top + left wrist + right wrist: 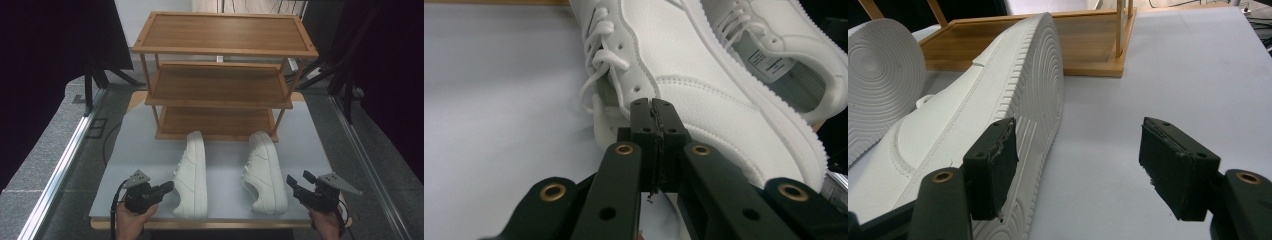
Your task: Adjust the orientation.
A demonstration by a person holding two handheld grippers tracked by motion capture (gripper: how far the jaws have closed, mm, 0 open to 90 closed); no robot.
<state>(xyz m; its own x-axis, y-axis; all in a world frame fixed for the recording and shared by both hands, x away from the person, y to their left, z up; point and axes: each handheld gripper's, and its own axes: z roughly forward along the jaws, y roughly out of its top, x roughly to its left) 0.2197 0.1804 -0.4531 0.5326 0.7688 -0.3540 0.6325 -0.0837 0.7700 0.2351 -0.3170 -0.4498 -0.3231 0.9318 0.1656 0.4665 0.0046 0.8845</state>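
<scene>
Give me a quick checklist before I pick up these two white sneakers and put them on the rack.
1. Left gripper open: not ok, fingers shut, nothing between them.
2. Right gripper open: ok, fingers apart.
3. Left sneaker within reach: ok, lying on its side beside the left gripper.
4. Right sneaker within reach: ok, on its side, sole towards the right gripper.
5. Rack shelves free: ok, all three bare.
6. Secure grip spot on each sneaker: cannot tell.
</scene>
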